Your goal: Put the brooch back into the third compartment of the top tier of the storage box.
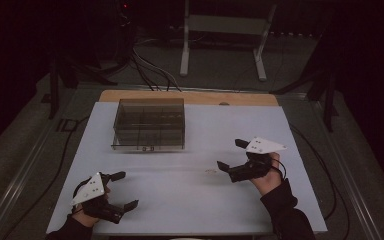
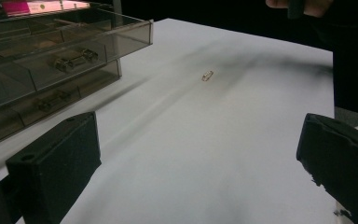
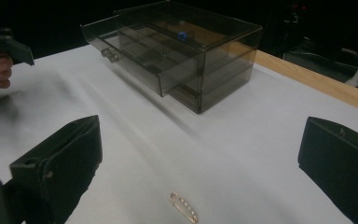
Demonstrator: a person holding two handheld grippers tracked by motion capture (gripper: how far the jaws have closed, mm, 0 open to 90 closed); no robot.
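A smoked clear drawer box [image 1: 149,125] stands on the white sheet toward the back left, also seen in the left gripper view [image 2: 51,51] and the right gripper view [image 3: 182,51], where one drawer stands pulled partly out. A small brass-coloured metal piece [image 1: 210,171] lies flat on the sheet [image 2: 207,75], just in front of my right gripper's jaws [image 3: 183,207]. My left gripper [image 1: 125,190] rests near the front left corner, open and holding nothing [image 2: 198,128]. At the right of the table my right gripper [image 1: 231,154] is open too, with nothing between its jaws [image 3: 200,135].
The white sheet [image 1: 180,200] covers the table, with a wooden strip [image 1: 190,96] along the far edge. A tiny blue thing [image 3: 182,34] sits inside the box. Behind the table are cables and a white stand [image 1: 225,35] on the floor.
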